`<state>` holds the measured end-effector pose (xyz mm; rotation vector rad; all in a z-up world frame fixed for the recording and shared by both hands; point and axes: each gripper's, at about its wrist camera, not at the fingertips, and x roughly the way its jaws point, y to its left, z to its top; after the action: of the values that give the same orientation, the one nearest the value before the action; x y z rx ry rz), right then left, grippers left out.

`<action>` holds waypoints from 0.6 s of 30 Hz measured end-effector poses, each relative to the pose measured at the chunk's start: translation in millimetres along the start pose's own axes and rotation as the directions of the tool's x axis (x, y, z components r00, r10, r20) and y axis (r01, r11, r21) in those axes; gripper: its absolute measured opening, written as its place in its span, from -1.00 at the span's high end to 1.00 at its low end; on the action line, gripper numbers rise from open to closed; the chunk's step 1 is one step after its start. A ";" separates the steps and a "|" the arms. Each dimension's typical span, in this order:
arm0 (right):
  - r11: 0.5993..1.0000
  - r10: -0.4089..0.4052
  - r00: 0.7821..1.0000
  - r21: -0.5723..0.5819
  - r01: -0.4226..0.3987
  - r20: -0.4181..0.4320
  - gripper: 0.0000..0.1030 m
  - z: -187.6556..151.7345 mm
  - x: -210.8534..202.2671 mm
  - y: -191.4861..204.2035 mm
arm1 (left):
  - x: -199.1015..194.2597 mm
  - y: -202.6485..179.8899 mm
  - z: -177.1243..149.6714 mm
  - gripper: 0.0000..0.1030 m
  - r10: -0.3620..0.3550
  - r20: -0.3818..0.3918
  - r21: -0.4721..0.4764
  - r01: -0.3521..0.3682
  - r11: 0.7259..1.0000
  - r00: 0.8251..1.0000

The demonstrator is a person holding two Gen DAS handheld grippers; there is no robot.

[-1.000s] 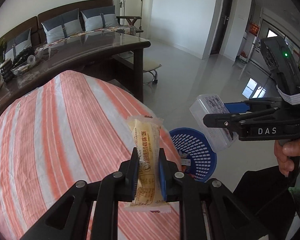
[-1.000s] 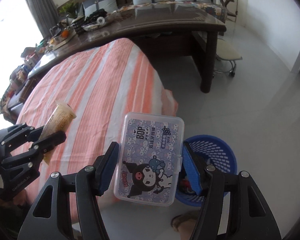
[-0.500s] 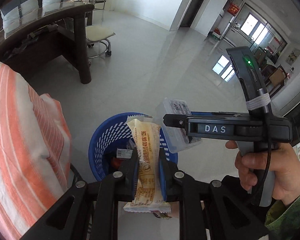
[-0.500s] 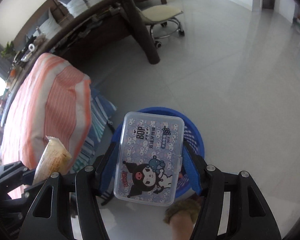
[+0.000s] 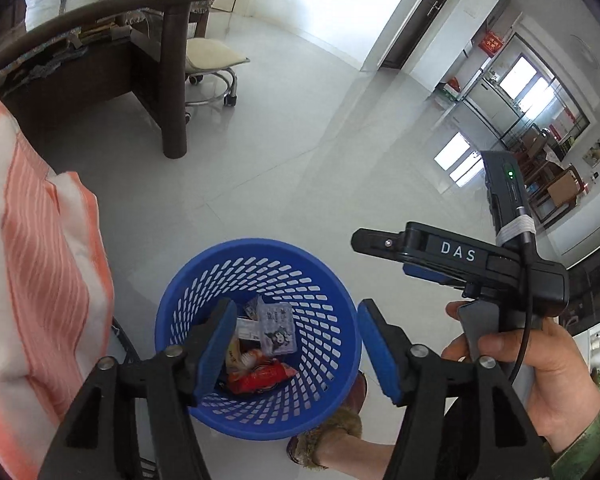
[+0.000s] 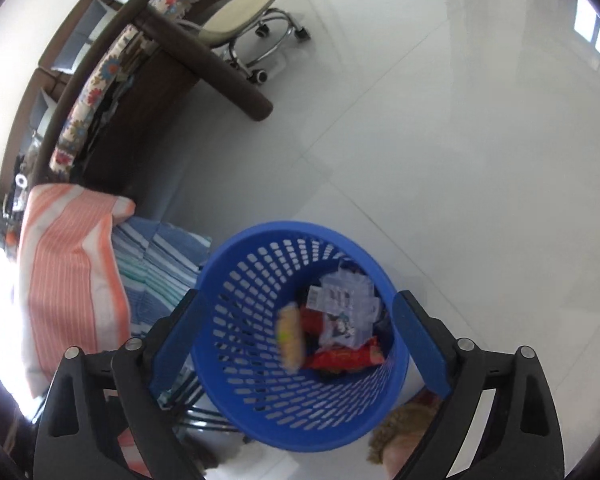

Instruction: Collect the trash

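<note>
Both grippers are black, with blue pads and silver screws at the joints: left gripper (image 5: 294,344), right gripper (image 6: 296,344). The right one bears white "DAS" lettering (a green light glows on its handle) and a black cable; the sleeve (image 5: 588,440) is green.

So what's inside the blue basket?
Inside the blue basket: a clear cartoon-print box, a red wrapper and a yellowish packet. Anything beneath them is covered.
</note>
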<state>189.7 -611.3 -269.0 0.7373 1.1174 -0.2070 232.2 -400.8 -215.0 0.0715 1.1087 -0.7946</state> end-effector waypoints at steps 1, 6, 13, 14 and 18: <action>1.000 -0.016 1.000 0.003 0.016 0.027 -0.99 0.2 -9.5 -1.1 | -7.3 -4.2 2.2 -0.50 0.015 0.010 0.009 -0.015 1.000 1.000; 0.991 -0.098 0.988 -0.085 0.108 0.118 -0.99 -7.3 -61.6 8.8 | -52.3 -19.9 -1.2 -0.71 0.005 0.080 0.044 -0.009 0.999 0.997; 0.962 -0.144 0.951 -0.187 0.200 0.275 -1.00 -68.3 -131.4 37.0 | -80.7 -44.5 -31.2 -0.75 0.194 0.120 0.122 -0.209 0.970 0.974; 0.956 -0.148 0.946 -0.203 0.211 0.289 -1.00 -77.9 -138.0 40.6 | -85.2 -47.5 -34.7 -0.77 0.205 0.130 0.124 -0.221 0.967 0.970; 0.932 -0.191 0.919 -0.229 0.280 0.345 -1.00 -110.2 -158.1 51.8 | -105.3 -56.0 -46.5 -0.85 0.231 0.178 0.122 -0.254 0.959 0.957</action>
<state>63.4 -535.1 -134.6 0.3031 0.8995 -0.3569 140.9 -365.3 -132.6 0.2563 0.8674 -0.6452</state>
